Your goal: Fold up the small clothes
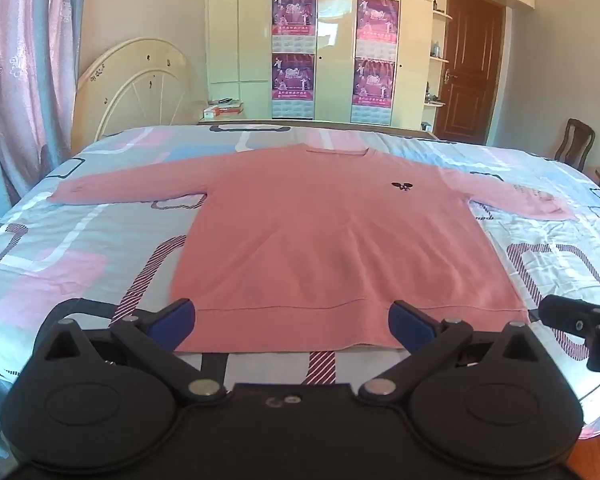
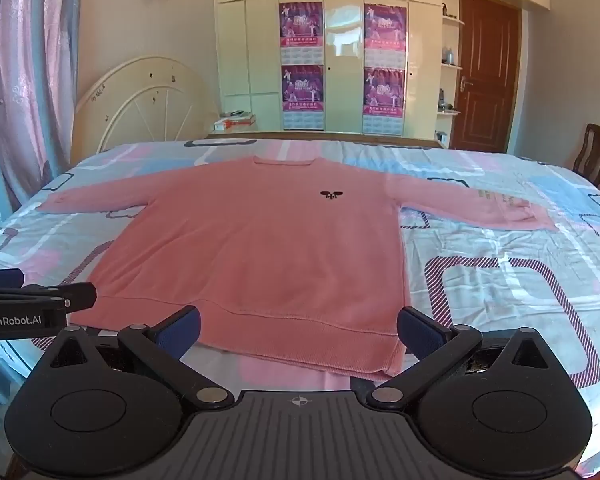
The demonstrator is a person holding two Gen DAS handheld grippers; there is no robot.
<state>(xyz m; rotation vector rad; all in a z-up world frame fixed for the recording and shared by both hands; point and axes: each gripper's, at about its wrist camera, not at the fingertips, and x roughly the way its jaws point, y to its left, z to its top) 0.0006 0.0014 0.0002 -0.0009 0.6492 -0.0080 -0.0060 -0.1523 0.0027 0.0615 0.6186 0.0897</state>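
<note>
Sweater (image 1: 340, 240), pink, lies flat on the bed (image 1: 80, 260), sleeves spread, its hem just ahead of my jaws. I see the left gripper (image 1: 292, 326) spread wide and empty over the hem; the right gripper (image 2: 299, 332) likewise, by the hem's right corner.

Matt pink knit sweater (image 1: 340, 240) on a smooth printed cotton-like bedsheet (image 1: 80, 264); glossy cream wardrobe (image 1: 336, 52), wooden door (image 1: 472, 68).

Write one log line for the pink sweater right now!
pink sweater: flat, unfolded on bed | left gripper: open | right gripper: open
</note>
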